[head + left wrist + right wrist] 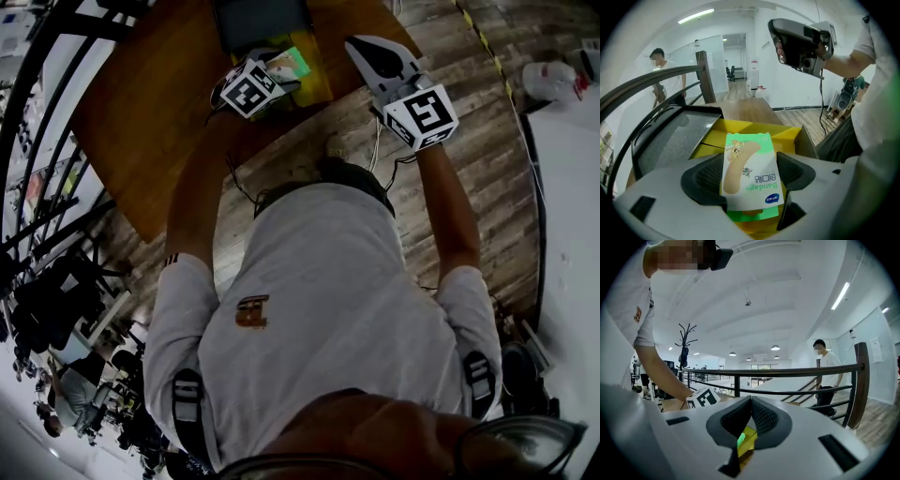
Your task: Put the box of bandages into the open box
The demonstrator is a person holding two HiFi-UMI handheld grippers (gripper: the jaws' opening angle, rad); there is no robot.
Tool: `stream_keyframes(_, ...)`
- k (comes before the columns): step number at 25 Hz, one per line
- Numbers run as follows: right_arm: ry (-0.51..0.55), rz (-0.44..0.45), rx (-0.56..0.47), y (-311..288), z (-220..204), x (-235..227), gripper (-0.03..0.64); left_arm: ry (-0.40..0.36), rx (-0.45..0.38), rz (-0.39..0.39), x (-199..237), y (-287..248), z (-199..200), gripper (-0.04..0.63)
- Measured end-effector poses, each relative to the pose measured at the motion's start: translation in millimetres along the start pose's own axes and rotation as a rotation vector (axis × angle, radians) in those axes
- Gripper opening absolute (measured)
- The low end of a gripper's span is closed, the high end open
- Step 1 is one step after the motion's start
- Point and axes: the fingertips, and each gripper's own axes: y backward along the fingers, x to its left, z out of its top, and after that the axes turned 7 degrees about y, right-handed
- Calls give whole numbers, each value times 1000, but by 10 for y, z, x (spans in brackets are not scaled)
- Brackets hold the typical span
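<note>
In the left gripper view we are seeing the left gripper [749,182] pinching the box of bandages [749,159], one pad on each side, w/ the print upside down. The pack is hanging over the yellow open box [787,136], whose yellow is showing behind & below it, so it is not resting inside yet. Only this view is showing the grip. The head view is giving just that gripper's marker cube [249,89] and a green corner of the pack.

Left of the open box a dark grey tray [670,140] is lying, and both are sitting on the wooden table [750,110].

The right gripper [751,401] is keeping its jaws pressed together w/ nothing between them, which only the right gripper view is showing. The other two views are showing it raised in the air, to the right of the open box.

Far back we are seeing a black railing [787,373], a coat stand [686,345] and a person [828,363] near the stairs.

We are counting 2 grippers, 1 bandage box, 1 open box, 1 tray & 1 person far back.
</note>
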Motion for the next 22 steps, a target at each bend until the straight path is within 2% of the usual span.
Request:
stream_keyframes(7,-12,16,8,-66,-81,-144,32,29,72,-20,58,-134,-60,382)
stream_keyframes(22,-36,33,19,-198,-237,-395,32,22,143,-56,136,-298,-113,382)
